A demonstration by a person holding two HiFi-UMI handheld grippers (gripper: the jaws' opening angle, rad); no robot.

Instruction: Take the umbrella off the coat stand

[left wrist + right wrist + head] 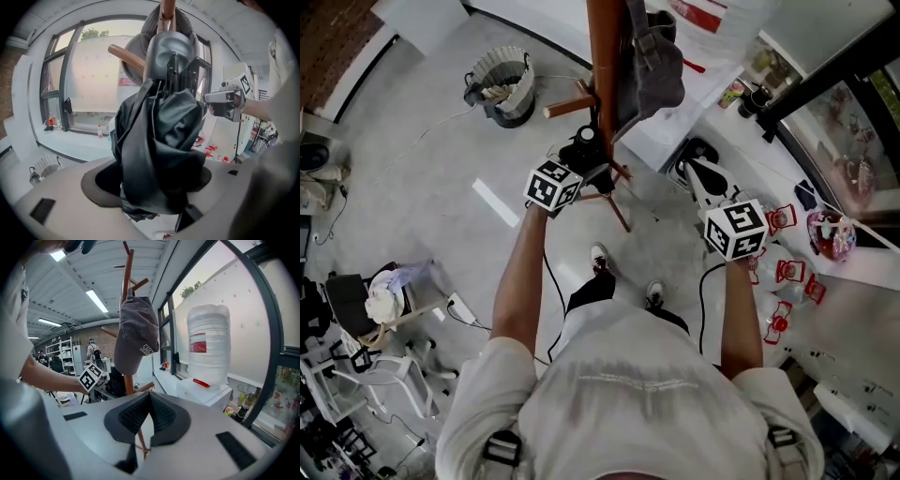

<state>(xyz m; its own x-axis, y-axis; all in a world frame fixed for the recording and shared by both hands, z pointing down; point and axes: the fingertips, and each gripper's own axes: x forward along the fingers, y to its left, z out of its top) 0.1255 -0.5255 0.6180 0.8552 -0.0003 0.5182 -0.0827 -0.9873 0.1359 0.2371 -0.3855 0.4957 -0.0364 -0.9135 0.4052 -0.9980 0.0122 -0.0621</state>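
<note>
A wooden coat stand (605, 66) rises straight in front of me, with a grey cap (661, 66) hung on it. The black folded umbrella (159, 150) hangs against the pole (167, 7), and it is small and dark in the head view (584, 142). My left gripper (154, 187) is shut on the umbrella's bunched fabric, which fills the space between the jaws and hides most of both pads. My right gripper (150, 397) is shut and empty, held to the right of the stand (126, 282), apart from it and below the cap (136, 333).
The stand's splayed feet (614, 202) lie just beyond my shoes. A big water bottle (208, 343) stands on a white cabinet to the right by the window. A round basket (504, 84) sits at the far left, and several red-labelled bottles (787, 272) crowd the floor at the right.
</note>
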